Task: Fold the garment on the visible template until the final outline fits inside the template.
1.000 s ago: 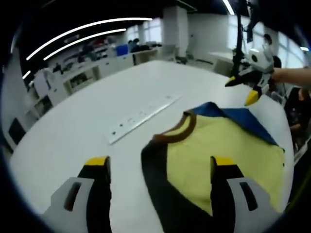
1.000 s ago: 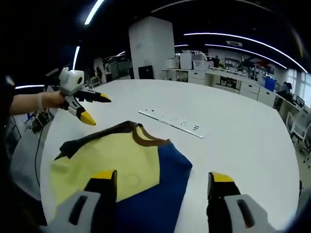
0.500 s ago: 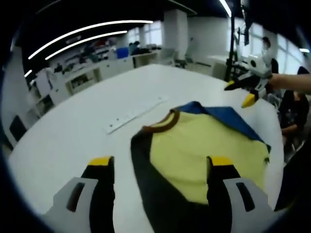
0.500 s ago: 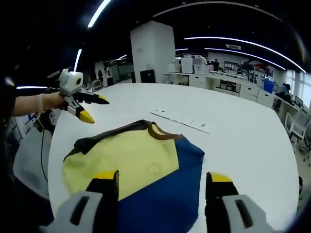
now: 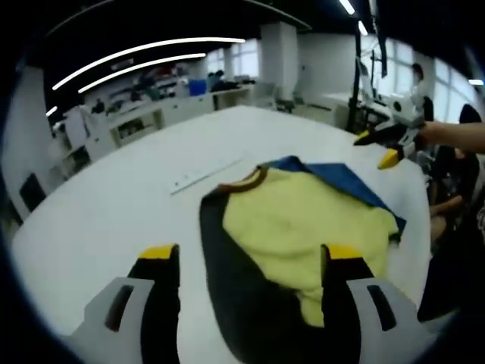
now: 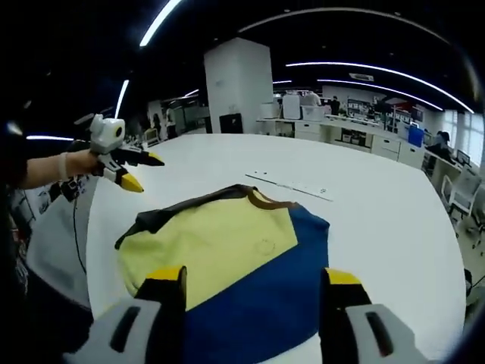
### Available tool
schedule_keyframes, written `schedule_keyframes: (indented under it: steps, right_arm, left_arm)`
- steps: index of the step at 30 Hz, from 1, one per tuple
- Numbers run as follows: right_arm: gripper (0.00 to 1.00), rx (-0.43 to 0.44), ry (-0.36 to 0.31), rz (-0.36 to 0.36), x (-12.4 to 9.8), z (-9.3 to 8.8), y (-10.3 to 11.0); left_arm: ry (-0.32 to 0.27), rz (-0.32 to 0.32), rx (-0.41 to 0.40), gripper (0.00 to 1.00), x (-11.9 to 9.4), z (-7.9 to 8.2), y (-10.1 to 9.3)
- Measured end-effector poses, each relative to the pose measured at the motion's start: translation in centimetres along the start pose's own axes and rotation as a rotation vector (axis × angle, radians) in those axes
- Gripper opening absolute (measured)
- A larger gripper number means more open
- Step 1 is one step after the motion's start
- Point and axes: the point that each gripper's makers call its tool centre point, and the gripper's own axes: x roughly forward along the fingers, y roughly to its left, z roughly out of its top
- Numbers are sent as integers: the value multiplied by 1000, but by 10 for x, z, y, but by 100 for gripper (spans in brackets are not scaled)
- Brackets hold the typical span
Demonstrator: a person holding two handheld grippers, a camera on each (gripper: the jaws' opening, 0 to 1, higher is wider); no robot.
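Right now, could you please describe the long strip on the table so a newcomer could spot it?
On the large white table, look just beyond the collar of the yellow, blue and dark garment. A thin, flat pale strip with small dark marks lies there, apart from the cloth, the table's one rigid straight thing.

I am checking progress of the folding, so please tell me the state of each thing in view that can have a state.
Garment: lying on the table, bunched, not neatly folded, no gripper on it.
Left gripper: open, above the garment, holding nothing.
Right gripper: open, above the garment, holding nothing.
Strip: flat on the table, beyond the garment, apart from it.
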Motion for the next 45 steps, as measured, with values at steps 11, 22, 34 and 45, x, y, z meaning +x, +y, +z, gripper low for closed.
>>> schedule_keyframes:
  steps: [11, 22, 34, 45]
  right_arm:
    - [68, 27, 12, 6, -15, -28, 29]
    - [65, -26, 33, 27, -17, -43, 62]
    - [48, -53, 109, -24, -14, -68, 108]
    - [38, -40, 194, -72, -5, -101, 118]
  left_arm:
    - [0, -5, -7, 69, -15, -17, -11]
    - [-8, -5, -19, 67, -17, -18, -15]
    - [5, 6, -68, 66, -29, -41, -24]
    - [12, 10, -105, 64, -33, -54, -26]
